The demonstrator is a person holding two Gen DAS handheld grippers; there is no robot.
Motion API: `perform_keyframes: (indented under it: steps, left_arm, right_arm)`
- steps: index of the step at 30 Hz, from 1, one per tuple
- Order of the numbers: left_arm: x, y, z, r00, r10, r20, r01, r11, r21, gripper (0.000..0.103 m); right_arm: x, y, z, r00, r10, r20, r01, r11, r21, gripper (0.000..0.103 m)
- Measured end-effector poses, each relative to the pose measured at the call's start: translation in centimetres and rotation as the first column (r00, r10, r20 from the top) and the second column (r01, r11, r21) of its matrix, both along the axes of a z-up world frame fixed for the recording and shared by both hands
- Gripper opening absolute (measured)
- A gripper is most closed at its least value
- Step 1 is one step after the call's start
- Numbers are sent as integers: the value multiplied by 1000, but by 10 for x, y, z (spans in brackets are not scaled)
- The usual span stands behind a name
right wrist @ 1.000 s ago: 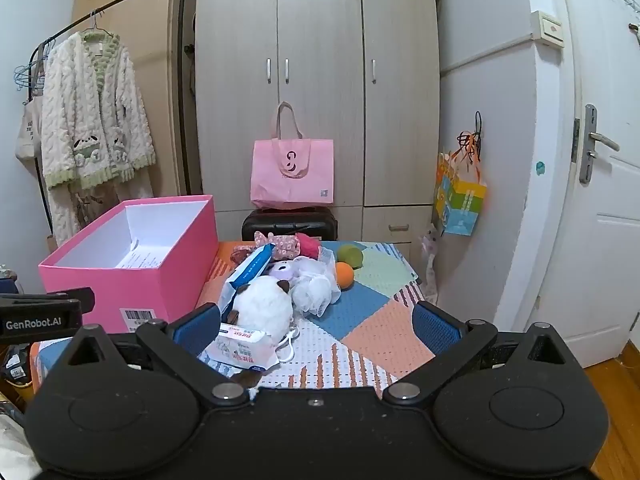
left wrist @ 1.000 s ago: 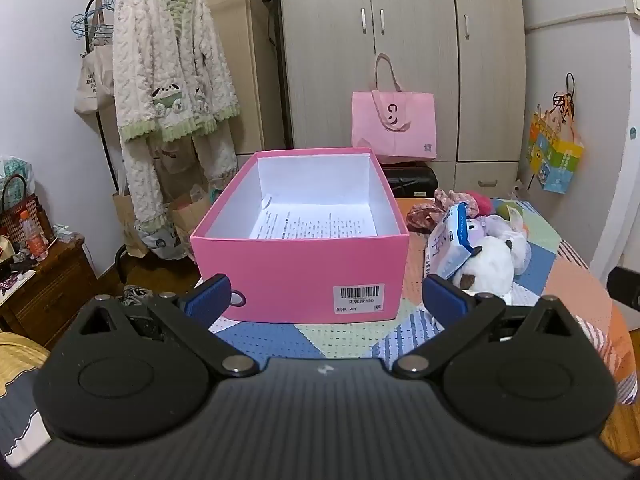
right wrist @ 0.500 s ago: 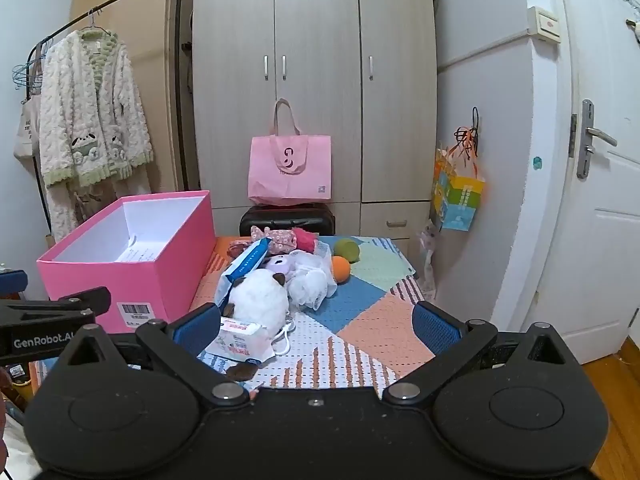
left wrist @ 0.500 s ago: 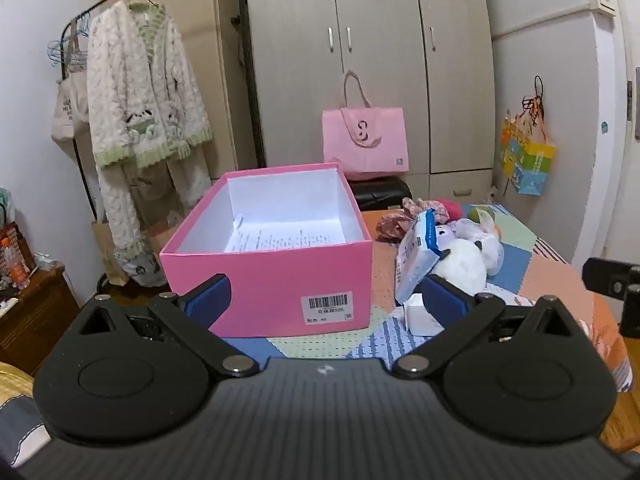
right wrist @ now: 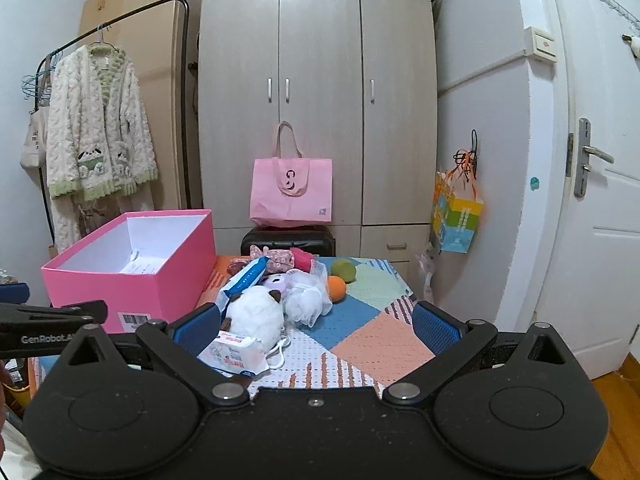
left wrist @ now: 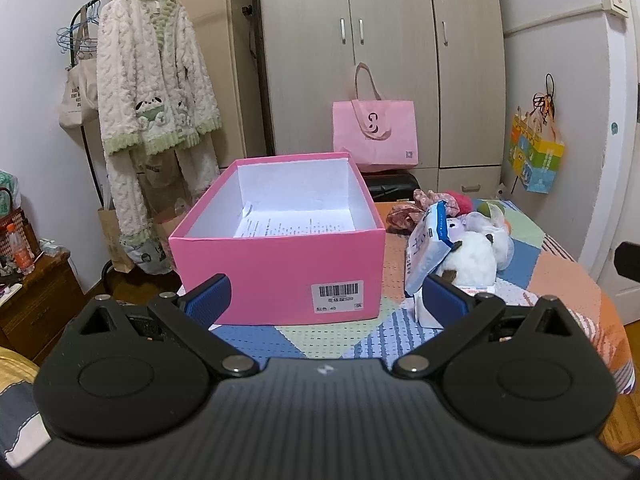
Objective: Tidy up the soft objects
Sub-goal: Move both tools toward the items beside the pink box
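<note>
An open pink box (left wrist: 280, 264) with a printed sheet inside stands on the patchwork table (left wrist: 328, 340); it also shows in the right wrist view (right wrist: 132, 288). Right of it lies a pile: a white plush toy (right wrist: 256, 314), a blue-and-white packet (right wrist: 244, 280), a small tissue pack (right wrist: 232, 354), a white mesh sponge (right wrist: 306, 304), floral fabric (right wrist: 276, 260), an orange ball (right wrist: 336, 288) and a green ball (right wrist: 343, 270). My left gripper (left wrist: 326, 294) is open and empty in front of the box. My right gripper (right wrist: 316, 326) is open and empty near the pile.
A wardrobe (right wrist: 316, 100) with a pink tote bag (right wrist: 292, 192) stands behind the table. A coat rack with a fluffy robe (left wrist: 152, 92) is at the left. A door (right wrist: 600, 200) is at the right. A wooden side table (left wrist: 32, 292) is at the far left.
My left gripper has drawn back and swung a little right, so the box looks smaller and more of the pile shows. My right gripper has barely moved. Both stay open.
</note>
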State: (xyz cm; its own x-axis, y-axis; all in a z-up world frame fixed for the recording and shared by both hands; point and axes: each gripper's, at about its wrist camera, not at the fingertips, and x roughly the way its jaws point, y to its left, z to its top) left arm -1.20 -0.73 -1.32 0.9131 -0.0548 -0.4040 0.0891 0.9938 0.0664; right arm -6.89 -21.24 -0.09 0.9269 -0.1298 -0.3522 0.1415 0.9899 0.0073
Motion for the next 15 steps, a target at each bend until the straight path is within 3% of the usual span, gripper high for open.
perform_keyframes:
  steps: [15]
  left_arm:
    - [4,6,-8,1000,0,-15,0,1000,-30,103]
  right_arm:
    - [7,1,-6,999,-14,-42,14,1000,-18,103]
